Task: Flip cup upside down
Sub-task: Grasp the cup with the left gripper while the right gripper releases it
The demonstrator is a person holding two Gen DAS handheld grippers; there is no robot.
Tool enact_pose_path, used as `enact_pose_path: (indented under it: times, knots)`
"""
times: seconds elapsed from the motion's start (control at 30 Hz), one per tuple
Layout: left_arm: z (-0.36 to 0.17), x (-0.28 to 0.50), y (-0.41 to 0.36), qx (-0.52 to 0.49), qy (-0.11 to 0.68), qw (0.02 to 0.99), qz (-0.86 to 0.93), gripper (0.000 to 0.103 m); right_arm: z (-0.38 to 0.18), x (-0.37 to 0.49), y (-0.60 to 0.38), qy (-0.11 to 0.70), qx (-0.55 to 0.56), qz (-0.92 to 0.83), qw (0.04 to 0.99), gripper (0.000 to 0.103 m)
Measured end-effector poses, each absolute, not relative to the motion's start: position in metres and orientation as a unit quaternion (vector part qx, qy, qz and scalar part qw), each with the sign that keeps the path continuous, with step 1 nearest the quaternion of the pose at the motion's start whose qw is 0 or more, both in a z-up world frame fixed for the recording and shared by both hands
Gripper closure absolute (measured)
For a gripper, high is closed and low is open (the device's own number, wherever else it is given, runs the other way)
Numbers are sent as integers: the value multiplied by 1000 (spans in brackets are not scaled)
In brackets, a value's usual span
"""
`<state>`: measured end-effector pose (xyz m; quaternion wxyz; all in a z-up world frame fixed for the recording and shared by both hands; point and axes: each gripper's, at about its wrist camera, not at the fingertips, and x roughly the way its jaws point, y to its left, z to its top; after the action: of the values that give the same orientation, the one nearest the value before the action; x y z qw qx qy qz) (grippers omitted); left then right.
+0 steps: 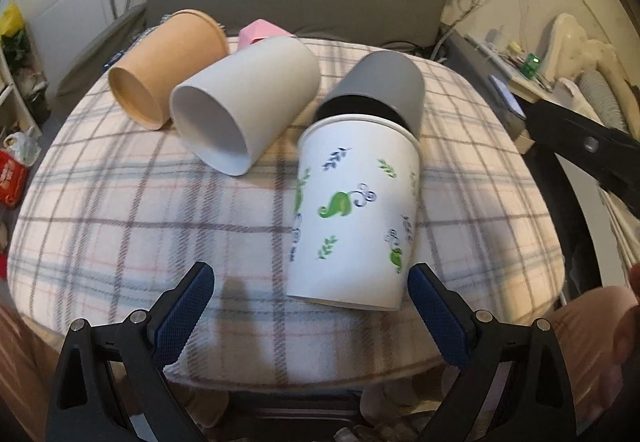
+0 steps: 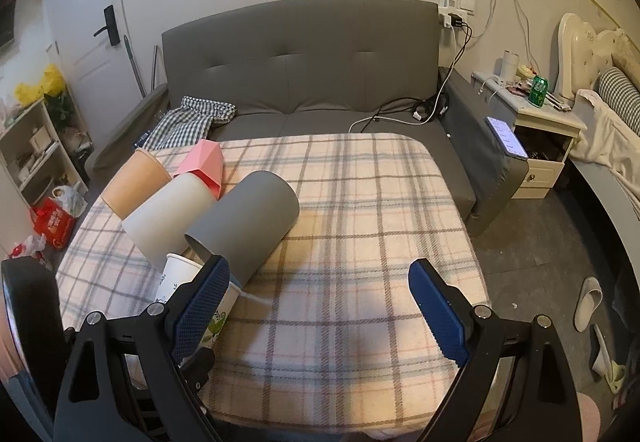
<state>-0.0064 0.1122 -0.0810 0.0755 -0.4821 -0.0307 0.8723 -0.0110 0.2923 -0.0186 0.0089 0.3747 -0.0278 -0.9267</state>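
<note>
From the left wrist view, the printed cup (image 1: 354, 210) lies on its side on the plaid cloth (image 1: 120, 210), rim pointing away and tucked just into the mouth of the grey cup (image 1: 384, 86), base pointing back at the camera. The left gripper (image 1: 310, 298) has its jaws spread wide, nothing between them; its right finger (image 1: 434, 316) sits just beside the cup's base, while the left finger (image 1: 188, 310) stands well clear over bare cloth — so the claw looks off-centre for a grasp, and I judge it needs to shift right before closing across the cup's body. The white cup (image 1: 244, 106) and tan cup (image 1: 168, 66) also lie on their sides to the left, mouths toward the camera, with a pink box (image 1: 260, 32) behind them; lying in a loose row like this, they seem set out as things to be turned over one by one. From the right wrist view, the right gripper (image 2: 316, 302) hangs open over an unoccupied stretch of cloth, holding nothing and apparently waiting out of the way. The printed cup (image 2: 178, 274) shows only in part, behind that gripper's left finger (image 2: 200, 306), its rim against the grey cup (image 2: 248, 222) — that contact may make the grey one roll when the printed one is lifted. A grey sofa (image 2: 304, 54) stands behind the table.
</note>
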Motion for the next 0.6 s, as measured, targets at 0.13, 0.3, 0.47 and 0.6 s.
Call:
enact_pose_path:
  times: [0.13, 0.3, 0.47, 0.6]
  knots:
    - [-86, -6, 120, -496, -11, 108, 862, 46, -21, -14, 291, -28, 379, -925, 10, 11]
    - [-80, 1, 116, -488, -9, 119, 865, 46, -21, -14, 287, -22, 377, -926, 14, 11]
    - [-58, 5, 106, -455, 4, 109, 884, 46, -21, -14, 285, -26, 378, -925, 13, 11]
    - [-46, 5, 93, -442, 9, 97, 892, 46, -20, -15, 282, -26, 378, -925, 14, 11]
